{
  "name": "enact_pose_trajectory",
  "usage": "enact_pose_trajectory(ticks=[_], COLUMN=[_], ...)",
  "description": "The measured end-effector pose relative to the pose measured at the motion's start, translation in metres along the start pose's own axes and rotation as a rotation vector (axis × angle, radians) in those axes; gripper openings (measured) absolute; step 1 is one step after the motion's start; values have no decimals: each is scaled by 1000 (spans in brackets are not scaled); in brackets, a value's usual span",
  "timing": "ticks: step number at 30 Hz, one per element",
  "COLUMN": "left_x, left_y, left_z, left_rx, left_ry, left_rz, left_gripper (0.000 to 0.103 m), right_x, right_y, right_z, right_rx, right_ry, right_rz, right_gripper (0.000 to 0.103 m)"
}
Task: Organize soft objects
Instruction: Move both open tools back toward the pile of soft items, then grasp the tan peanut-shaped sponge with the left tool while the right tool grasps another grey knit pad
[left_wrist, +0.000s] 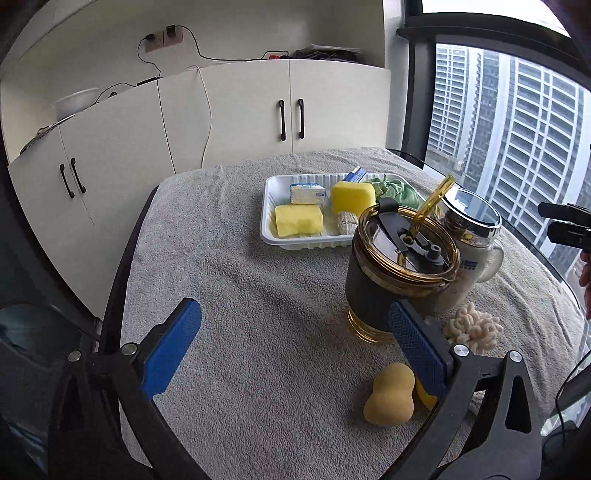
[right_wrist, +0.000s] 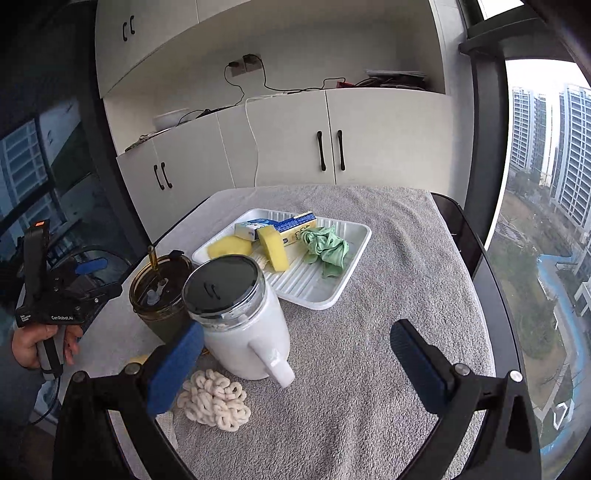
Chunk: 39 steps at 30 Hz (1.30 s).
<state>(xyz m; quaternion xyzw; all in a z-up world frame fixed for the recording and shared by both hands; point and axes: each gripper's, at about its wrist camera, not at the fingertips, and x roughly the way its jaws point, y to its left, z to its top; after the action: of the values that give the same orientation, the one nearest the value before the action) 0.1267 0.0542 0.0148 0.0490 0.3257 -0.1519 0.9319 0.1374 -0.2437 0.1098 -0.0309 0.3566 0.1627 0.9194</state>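
A white tray at the far side of the towel-covered table holds two yellow sponges, a tissue pack, a green cloth and a small beige roll. The tray also shows in the right wrist view. A tan gourd-shaped sponge lies near my left gripper's right finger. A cream looped scrubber lies by my right gripper's left finger. My left gripper is open and empty. My right gripper is open and empty.
An amber-lidded tumbler with a straw and a white mug with a glass lid stand side by side in front of the tray. White cabinets stand behind the table. A window is at the right.
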Motion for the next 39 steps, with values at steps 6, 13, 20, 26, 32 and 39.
enact_pose_trajectory(ticks=[6,13,20,26,32,39], left_x=[-10,-7,1,7,16,28], left_y=[-24,-33,-45,-49,-47,-45], left_z=[-36,-57,-62,-60,-61,-60], left_rx=[28,23,35,32,34,32], left_ry=[44,70,92,111,146,170], left_rz=[-22,-19,4,-6,10,11], left_gripper=[103,103,103,103,103,100], right_x=[1,19,37,45,48,58], right_y=[54,87,106,109,108,111], right_z=[-52,-83,-94,-97,-97,-100], right_rx=[-46,-65,-110,-109,-108,-119], right_ry=[44,101,140,158,172,206], right_rz=[46,55,40,36,20,23], right_gripper=[103,103,103,103,103,97])
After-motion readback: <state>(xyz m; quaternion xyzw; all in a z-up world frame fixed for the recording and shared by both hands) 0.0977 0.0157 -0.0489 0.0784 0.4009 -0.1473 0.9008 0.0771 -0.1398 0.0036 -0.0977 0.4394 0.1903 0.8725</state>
